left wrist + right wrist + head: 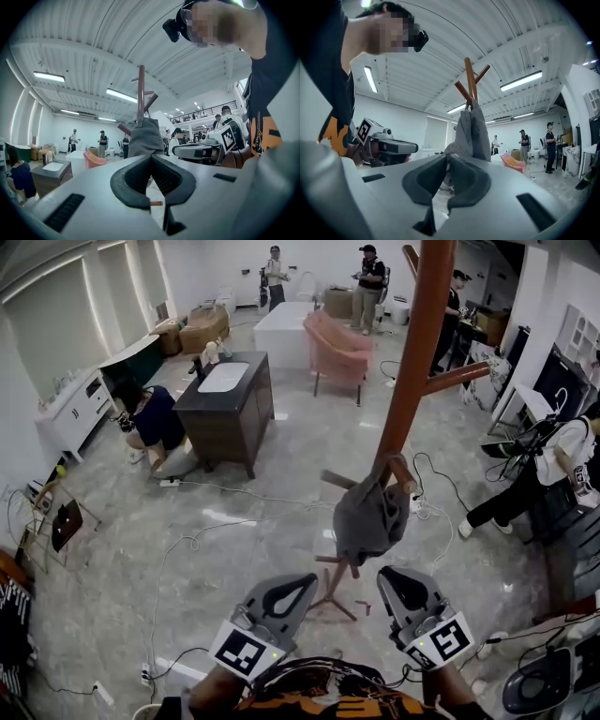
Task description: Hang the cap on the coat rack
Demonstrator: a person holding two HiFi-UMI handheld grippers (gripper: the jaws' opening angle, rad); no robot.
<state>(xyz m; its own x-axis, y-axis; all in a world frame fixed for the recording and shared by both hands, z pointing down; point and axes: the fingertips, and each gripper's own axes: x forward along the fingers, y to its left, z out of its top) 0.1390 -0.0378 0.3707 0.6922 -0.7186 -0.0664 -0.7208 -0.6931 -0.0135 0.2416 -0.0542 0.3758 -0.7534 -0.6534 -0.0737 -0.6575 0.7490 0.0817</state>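
The grey cap point(370, 517) hangs from a lower peg of the brown wooden coat rack point(417, 362), with neither gripper touching it. My left gripper point(307, 579) and right gripper point(386, 574) sit side by side just below and in front of the cap, and both are shut with nothing between their jaws. The left gripper view shows the cap point(146, 138) on the rack pole point(140, 93) just beyond my shut left gripper point(151, 158). From the right gripper view, the cap point(471, 136) droops from the rack point(469, 79) right behind my shut right gripper point(447, 157).
A dark cabinet with a white basin point(225, 404) and a pink armchair point(337, 348) stand further back. One person crouches by the cabinet point(155, 423), and another sits at the right point(553, 465). Cables point(187, 545) trail over the tiled floor around the rack's base point(333, 592).
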